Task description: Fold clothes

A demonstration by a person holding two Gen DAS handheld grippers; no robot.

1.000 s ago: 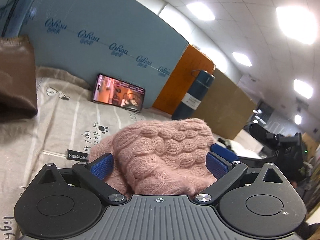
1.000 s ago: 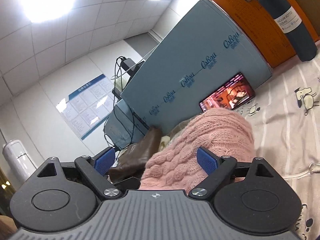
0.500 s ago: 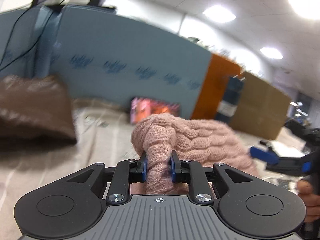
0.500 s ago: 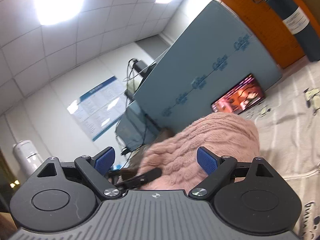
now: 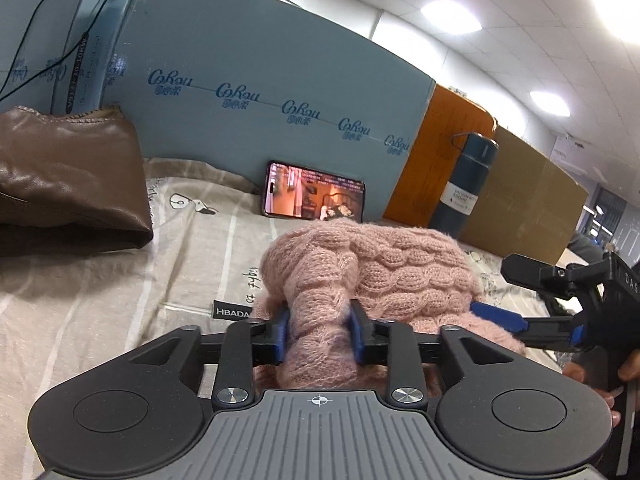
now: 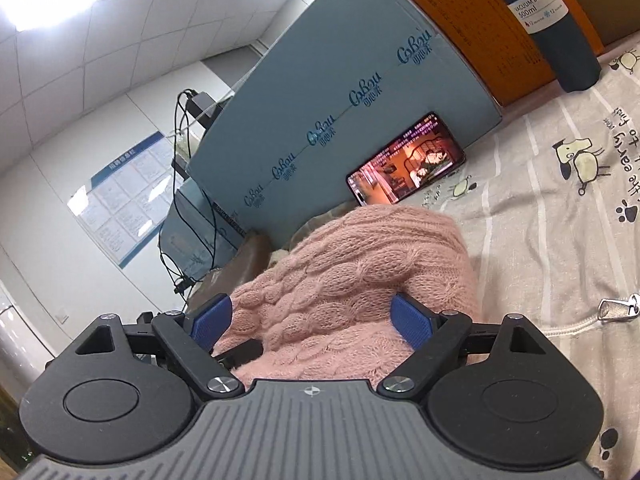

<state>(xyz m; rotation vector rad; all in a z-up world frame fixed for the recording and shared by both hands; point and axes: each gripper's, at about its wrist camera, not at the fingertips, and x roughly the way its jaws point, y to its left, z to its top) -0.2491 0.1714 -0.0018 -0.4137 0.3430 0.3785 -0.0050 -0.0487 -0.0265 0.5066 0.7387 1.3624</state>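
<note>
One "HBADA" tag (image 5: 231, 313), "VACUUM BOTTLE 500ml" flask (image 6: 560, 28)

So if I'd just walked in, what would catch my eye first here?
Probably the fluffy pink knitted sweater, bunched on the cartoon-print bedsheet. The left claw is pinched shut on a thick fold of it, while the right claw sits wide open around the other side. Behind, a glowing phone leans against a blue foam board, beside a dark vacuum bottle.
</note>
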